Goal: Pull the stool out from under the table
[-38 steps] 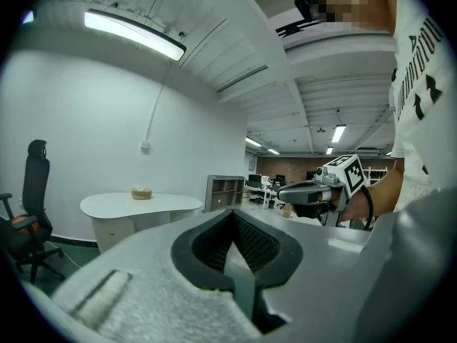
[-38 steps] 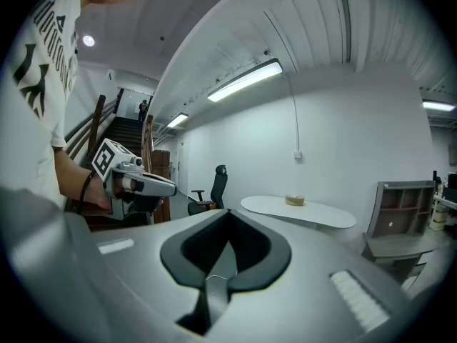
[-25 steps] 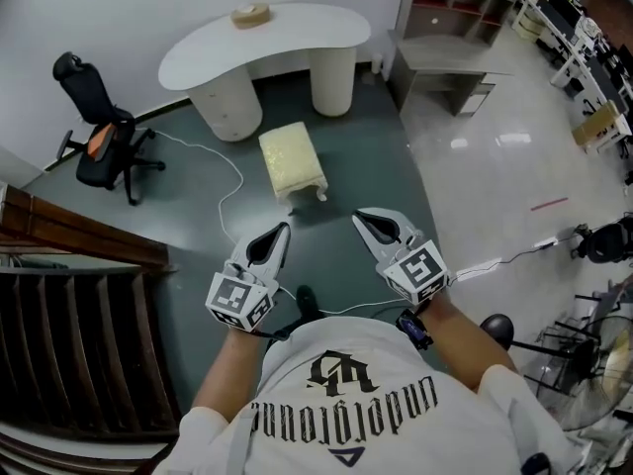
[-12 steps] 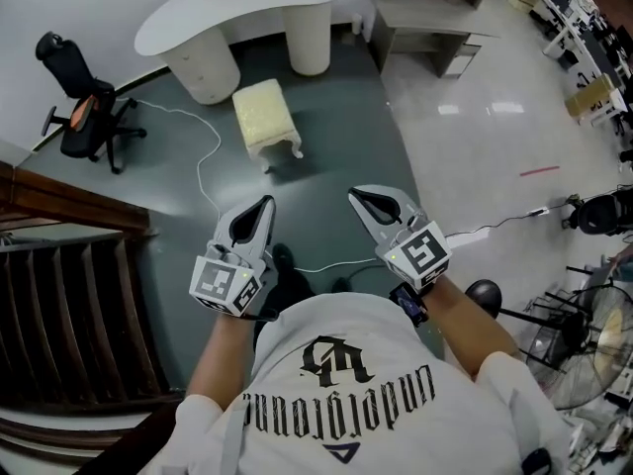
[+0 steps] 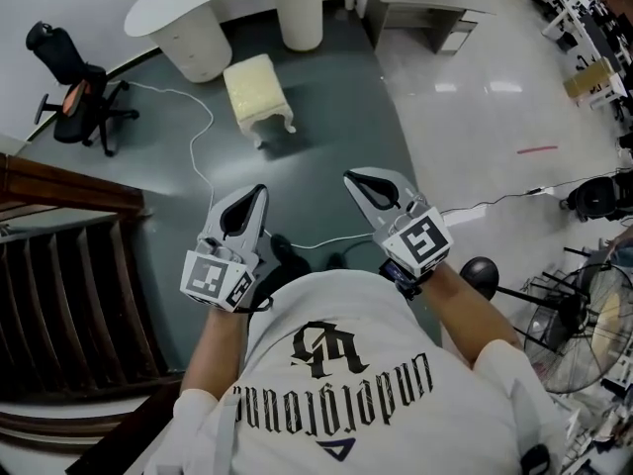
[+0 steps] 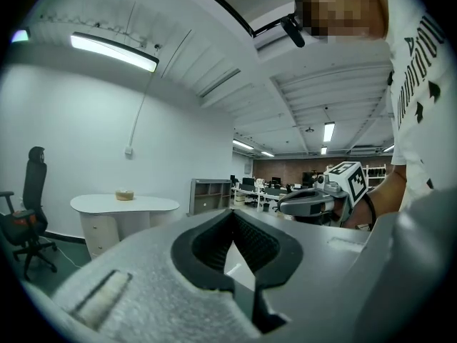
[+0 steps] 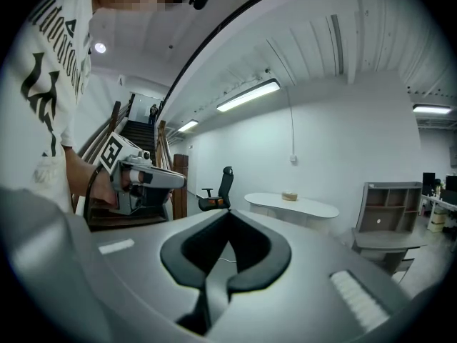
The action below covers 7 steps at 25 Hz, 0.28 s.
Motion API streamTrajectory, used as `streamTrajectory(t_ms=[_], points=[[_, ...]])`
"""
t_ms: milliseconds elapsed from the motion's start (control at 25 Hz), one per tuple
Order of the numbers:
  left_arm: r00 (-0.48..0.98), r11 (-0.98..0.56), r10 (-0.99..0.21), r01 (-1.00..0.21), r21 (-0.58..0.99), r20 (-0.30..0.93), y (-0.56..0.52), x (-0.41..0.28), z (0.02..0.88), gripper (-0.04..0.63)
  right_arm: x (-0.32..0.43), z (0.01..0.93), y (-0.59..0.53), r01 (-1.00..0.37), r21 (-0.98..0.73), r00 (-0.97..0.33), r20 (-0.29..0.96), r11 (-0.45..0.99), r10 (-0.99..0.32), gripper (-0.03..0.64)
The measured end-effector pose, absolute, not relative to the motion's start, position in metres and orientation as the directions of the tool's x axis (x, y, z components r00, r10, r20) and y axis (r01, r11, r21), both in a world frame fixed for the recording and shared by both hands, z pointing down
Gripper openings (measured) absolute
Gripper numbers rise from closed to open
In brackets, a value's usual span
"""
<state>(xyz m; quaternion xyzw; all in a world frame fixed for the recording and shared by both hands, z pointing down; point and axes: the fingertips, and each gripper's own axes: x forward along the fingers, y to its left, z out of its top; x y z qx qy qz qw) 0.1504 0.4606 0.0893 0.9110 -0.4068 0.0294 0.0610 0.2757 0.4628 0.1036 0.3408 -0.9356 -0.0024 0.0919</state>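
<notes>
Seen from the head camera, a black office chair [image 5: 74, 92] stands at far left on the dark green floor, above a dark wooden staircase [image 5: 69, 285] that fills the lower left corner. A white kidney-shaped table [image 5: 188, 8] on two round pedestals runs along the top edge, which cuts off its far side. The stool [image 5: 259, 95] stands just in front of it on the green floor, clear of the tabletop and roughly in line with the gap between the pedestals. It is a small rectangular seat with a pale yellow cushioned top and white curved legs; two of the legs show at its near end, while the far ones cannot be made out. A thin white cable [image 5: 203, 156] trails across the floor to its left.

Neither gripper view shows the stool: each gripper's own grey body blocks the floor below the table.

The left gripper [image 5: 259, 192] and the right gripper [image 5: 353, 179] are held side by side in front of the person's chest, both pointing towards the stool and well apart from it. Each has its jaws closed tip to tip, with nothing between them and nothing touched. At far right a floor fan [image 5: 579, 334] is cut off by the frame edge.
</notes>
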Motion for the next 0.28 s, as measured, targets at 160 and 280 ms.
streamTrajectory(t_ms=[160,280], points=[[0.661,-0.655,-0.743,-0.750,0.091,0.107,0.470,0.151,0.088,0.007,0.276,0.101,0.471,-0.636,0.065,-0.754,0.159,0.769,-0.637,0.001],[0.658,-0.653,-0.744,-0.753,0.084,0.114,0.474,0.151,0.084,0.006,0.277,0.098,0.476,-0.636,0.059,-0.756,0.153,0.769,-0.637,0.002]])
